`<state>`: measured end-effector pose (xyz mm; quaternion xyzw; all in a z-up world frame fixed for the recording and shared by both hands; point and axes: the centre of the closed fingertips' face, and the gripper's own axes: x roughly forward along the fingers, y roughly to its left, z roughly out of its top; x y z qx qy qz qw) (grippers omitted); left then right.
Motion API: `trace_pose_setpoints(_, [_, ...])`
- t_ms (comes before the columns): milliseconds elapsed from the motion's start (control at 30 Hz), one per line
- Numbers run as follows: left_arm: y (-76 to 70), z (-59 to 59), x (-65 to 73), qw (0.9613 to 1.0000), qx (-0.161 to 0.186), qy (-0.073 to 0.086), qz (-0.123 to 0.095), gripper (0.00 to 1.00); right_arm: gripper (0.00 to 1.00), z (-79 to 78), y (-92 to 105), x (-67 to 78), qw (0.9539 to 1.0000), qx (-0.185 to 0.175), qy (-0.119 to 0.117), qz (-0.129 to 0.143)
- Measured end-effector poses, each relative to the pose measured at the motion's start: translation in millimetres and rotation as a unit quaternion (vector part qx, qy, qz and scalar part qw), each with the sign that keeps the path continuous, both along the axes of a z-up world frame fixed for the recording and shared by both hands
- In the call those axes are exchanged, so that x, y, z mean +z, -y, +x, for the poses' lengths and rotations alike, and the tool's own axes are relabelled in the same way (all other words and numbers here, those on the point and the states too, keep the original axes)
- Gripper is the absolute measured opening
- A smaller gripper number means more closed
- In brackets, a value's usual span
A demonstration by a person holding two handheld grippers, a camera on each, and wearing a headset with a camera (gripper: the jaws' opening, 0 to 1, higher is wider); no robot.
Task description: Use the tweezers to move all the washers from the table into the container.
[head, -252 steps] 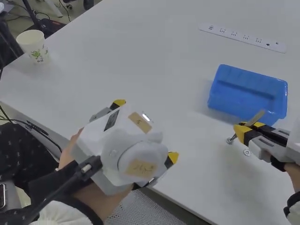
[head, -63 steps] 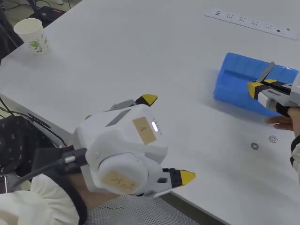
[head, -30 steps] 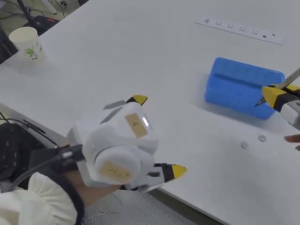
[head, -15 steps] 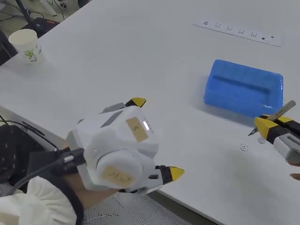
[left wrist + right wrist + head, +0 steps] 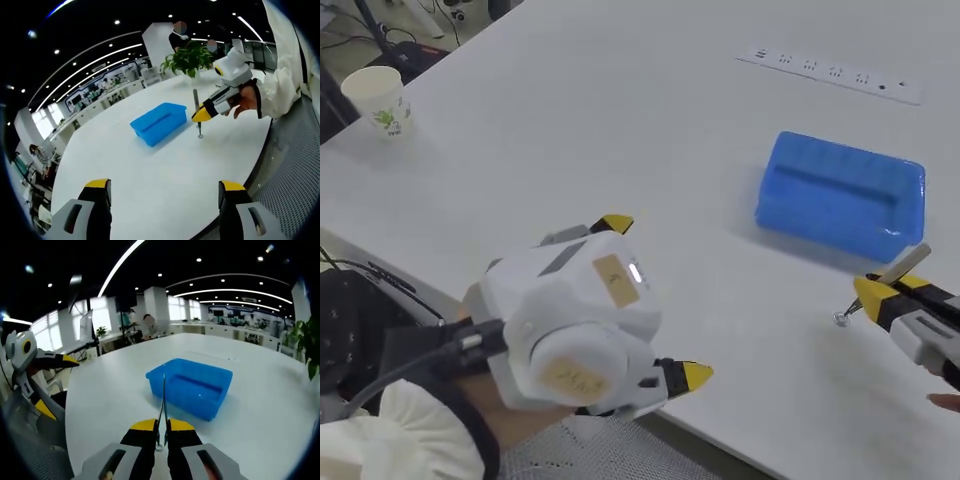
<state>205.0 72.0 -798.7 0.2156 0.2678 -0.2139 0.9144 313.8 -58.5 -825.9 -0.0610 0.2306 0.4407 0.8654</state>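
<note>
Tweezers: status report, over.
Left gripper open, by the near table edge. Right gripper shut on tweezers, tips down at a washer on the table; grip unclear. Blue container beside it, nothing between.

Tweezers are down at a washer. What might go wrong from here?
The washer lies flat on the bare table, so the tweezers in the right claw may slip or flick it away. If pinched weakly, it may drop short of the blue container.
</note>
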Motion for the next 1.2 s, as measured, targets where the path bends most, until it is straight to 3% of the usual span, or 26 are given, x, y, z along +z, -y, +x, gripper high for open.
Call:
trace_pose_setpoints(133, [-0.4,0.0,-0.4,1.0,0.001,0.0,0.003,0.9,0.04,-2.2,0.0,-2.3,1.0,0.0,-0.002,-0.001])
trace_pose_setpoints(267, [-0.7,-0.1,-1.2,1.0,0.0,-0.002,0.005,0.9,0.04,-3.1,-0.7,-2.6,0.9994,0.01,0.026,-0.022])
trace_pose_setpoints(667, [-1.2,-0.2,-2.4,0.9999,0.0,-0.003,0.012,0.89,0.03,-1.7,0.3,-2.7,0.9991,0.008,0.039,-0.013])
trace_pose_setpoints(767, [-1.3,-0.2,-2.7,0.9999,0.0,-0.003,0.013,0.89,0.02,0.3,2.3,-2.9,0.9996,0.001,0.027,-0.011])
trace_pose_setpoints(1000, [-1.9,-0.2,-3.0,0.9998,-0.001,-0.002,0.018,0.89,0.01,-0.7,1.8,-3.2,0.9995,0.003,0.025,-0.017])
trace_pose_setpoints(1133, [-2.8,0.2,-2.8,0.9998,0.001,-0.001,0.019,0.88,0.03,-1.4,2.0,-2.6,0.9999,-0.007,-0.003,-0.009])
trace_pose_setpoints(1200, [-2.8,0.3,-2.8,0.9998,0.001,0.0,0.02,0.88,0.04,-1.6,1.5,-1.6,0.9998,-0.004,0.014,-0.013])
